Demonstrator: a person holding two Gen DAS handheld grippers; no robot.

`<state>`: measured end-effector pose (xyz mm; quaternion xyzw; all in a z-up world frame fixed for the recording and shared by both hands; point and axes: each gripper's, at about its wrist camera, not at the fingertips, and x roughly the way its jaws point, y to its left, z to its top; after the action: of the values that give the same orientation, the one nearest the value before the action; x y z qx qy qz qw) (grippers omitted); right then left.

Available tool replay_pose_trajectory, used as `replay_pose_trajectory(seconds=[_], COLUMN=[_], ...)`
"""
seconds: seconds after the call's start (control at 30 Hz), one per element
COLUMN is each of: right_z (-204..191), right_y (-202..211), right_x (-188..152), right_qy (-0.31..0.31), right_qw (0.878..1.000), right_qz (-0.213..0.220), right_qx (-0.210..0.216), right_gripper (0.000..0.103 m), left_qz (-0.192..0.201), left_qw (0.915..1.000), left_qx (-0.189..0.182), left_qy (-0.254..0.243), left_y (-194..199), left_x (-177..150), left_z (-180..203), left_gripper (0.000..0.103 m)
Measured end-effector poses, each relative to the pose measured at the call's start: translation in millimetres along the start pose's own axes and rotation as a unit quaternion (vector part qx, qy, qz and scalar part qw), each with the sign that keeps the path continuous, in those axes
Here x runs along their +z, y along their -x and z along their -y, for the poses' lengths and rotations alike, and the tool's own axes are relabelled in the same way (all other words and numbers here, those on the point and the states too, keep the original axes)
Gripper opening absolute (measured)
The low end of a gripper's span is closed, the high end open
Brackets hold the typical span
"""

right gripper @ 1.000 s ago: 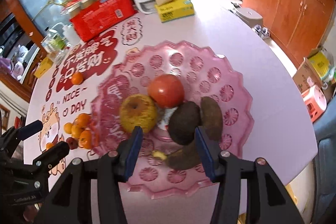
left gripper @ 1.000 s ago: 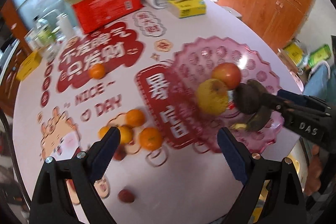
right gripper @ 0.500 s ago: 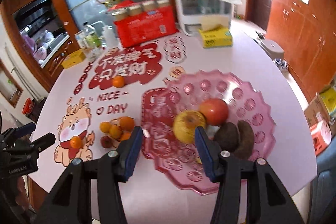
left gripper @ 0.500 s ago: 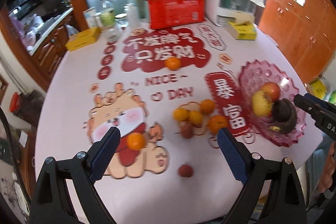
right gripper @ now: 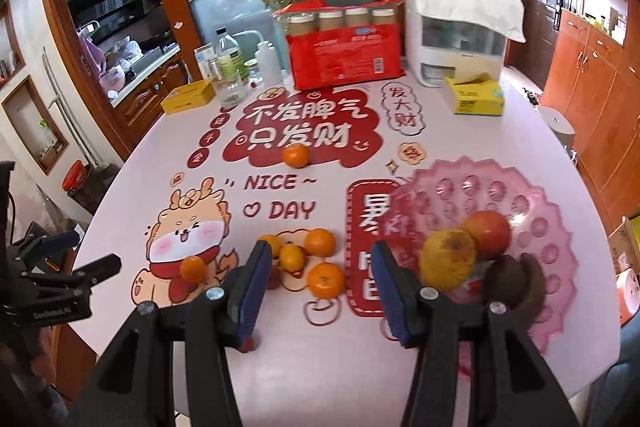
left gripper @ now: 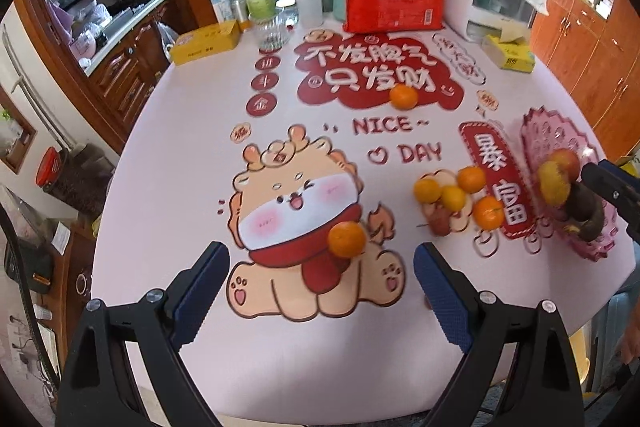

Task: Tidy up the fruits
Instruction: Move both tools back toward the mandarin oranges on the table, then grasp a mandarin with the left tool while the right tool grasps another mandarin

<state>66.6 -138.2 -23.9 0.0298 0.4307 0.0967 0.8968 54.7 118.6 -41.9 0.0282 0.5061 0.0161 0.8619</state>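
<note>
A pink scalloped plate (right gripper: 532,203) at the table's right holds a yellow apple (right gripper: 448,259), a red apple (right gripper: 486,234) and dark brown fruits (right gripper: 516,277). It also shows in the left wrist view (left gripper: 552,131). Several oranges (right gripper: 320,259) cluster left of the plate, with a small reddish fruit (left gripper: 440,225) beside them. One orange (left gripper: 346,239) lies on the cartoon print and another orange (left gripper: 404,97) lies farther back. My left gripper (left gripper: 320,291) is open and empty above the near table edge. My right gripper (right gripper: 316,287) is open and empty, over the orange cluster.
At the back stand a red pack of bottles (right gripper: 346,57), a white appliance (right gripper: 456,35), two yellow tissue boxes (right gripper: 476,95), and bottles and jars (right gripper: 230,71). The round table carries red printed decorations. Wooden cabinets stand to the right.
Both grippers have pulled back and up from the plate, so the whole table shows. The left gripper has swung left toward the cartoon print. Both stay open.
</note>
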Motion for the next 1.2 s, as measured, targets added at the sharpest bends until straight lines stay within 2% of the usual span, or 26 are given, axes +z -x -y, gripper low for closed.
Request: replay_pose_trajectory(seconds=[0.17,0.3,0.53,0.7,0.83,1.03,1.2], right_z=[-17,-20,-16,-14,-12,-3,-1], right_y=[-25,-50,-87,-105,-119,-131,-139], right_x=[-13,-25,-52,-65,-71,-73,-70], right_qy=[-0.017,-0.043,-0.106,-0.139,-0.155,-0.178,-0.187], right_qw=[1.000,0.998,0.991,0.985,0.980,0.974,0.974], right_qz=[-0.007,-0.032,-0.058,-0.064,-0.072,-0.061,-0.052], right_qx=[-0.011,-0.020,-0.056,-0.079,-0.099,-0.122,-0.114], right_gripper=[0.052,0.052,0.052,0.052,0.052,0.052,0.052], left_qz=[-0.030,-0.044,-0.040,-0.031,-0.027,-0.016,-0.027], left_qw=[0.9994,0.9984,0.9975,0.9970,0.9967,0.9967,0.9965], left_qx=[-0.013,-0.031,-0.050,-0.058,-0.064,-0.059,-0.063], left_qy=[-0.006,-0.018,-0.031,-0.041,-0.042,-0.053,-0.047], left_y=[-32,-59,-108,-130,-143,-153,-163], left_x=[-8,-14,-18,-16,-15,-15,-15], left_z=[-9,-12,-5,3,8,15,16], left_gripper=[0.093,0.093,0.093,0.092,0.090,0.083,0.073])
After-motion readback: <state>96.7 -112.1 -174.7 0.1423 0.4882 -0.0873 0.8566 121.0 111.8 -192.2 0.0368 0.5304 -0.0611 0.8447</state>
